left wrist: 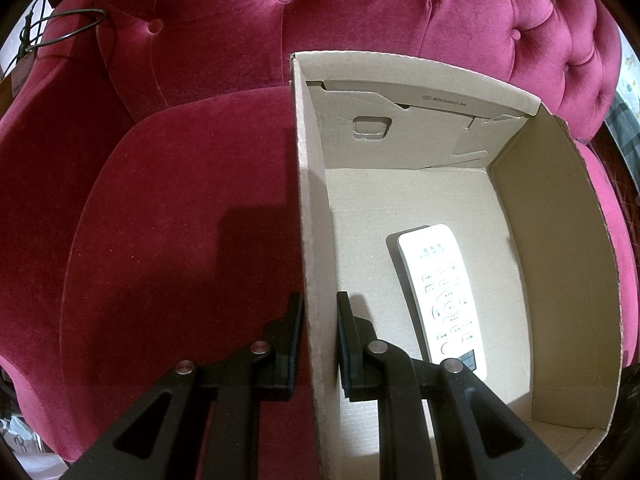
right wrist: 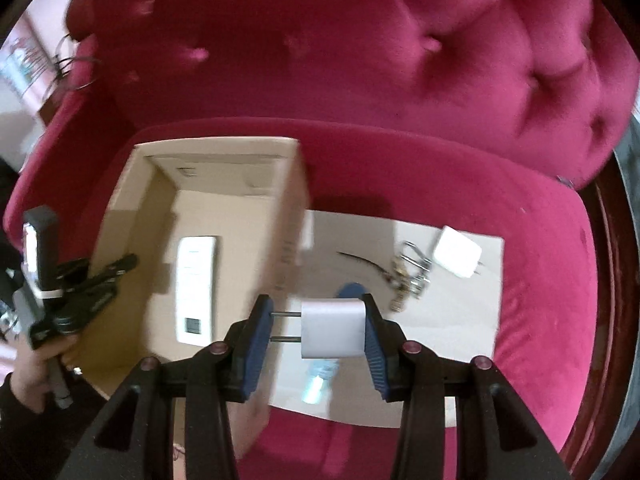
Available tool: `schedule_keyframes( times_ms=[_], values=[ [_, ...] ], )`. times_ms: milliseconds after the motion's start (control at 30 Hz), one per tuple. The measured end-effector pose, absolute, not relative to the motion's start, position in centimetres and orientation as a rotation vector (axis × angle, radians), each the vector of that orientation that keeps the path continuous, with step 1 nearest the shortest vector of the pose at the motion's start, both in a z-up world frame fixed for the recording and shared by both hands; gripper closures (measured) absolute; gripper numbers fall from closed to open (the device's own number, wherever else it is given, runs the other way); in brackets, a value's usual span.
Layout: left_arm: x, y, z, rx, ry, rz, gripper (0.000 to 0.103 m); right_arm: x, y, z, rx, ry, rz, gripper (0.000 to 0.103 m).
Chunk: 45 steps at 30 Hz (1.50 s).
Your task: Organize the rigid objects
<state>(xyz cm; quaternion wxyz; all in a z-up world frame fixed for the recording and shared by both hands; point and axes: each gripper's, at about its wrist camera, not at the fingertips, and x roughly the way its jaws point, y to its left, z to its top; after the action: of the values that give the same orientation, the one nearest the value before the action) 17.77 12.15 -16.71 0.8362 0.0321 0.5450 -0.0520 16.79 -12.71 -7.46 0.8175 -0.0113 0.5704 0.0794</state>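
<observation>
Your right hand-held gripper [right wrist: 316, 332] clamps one of two chargers [right wrist: 333, 328]; your left hand-held gripper [left wrist: 316, 344] pinches the box wall [left wrist: 316, 280], one remote [left wrist: 444, 292] inside.

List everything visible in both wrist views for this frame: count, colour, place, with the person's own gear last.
box: one, tan cardboard, open, on the sofa seat
remote: one, white, flat on the box floor
sofa: one, crimson tufted velvet, under everything
sheet: one, white, on the seat right of the box
charger: one, white, two prongs, held above the sheet
second charger: one, white, far end of the sheet
keys: one metal bunch, beside the second charger
bottle: one, clear, blurred, on the sheet
left hand-held gripper: black, clamped on the box wall
right hand-held gripper: black with blue pads, holding the charger
hand: one, dark sleeve, gripping the left tool
</observation>
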Motion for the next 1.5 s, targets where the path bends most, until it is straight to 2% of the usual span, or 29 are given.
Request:
schedule_keyframes(
  times_ms=[400,1500],
  values=[
    [17.8,12.1,-16.7,0.066,1.154,-0.11,0.086,17.4,-5.3,-6.5,-0.075,1.197,0.314,0.057],
    [17.8,12.1,-16.7,0.064,1.155,-0.111,0.086,21.2,-0.5,-17.6,-0.07,1.333,0.258,0.057]
  ],
)
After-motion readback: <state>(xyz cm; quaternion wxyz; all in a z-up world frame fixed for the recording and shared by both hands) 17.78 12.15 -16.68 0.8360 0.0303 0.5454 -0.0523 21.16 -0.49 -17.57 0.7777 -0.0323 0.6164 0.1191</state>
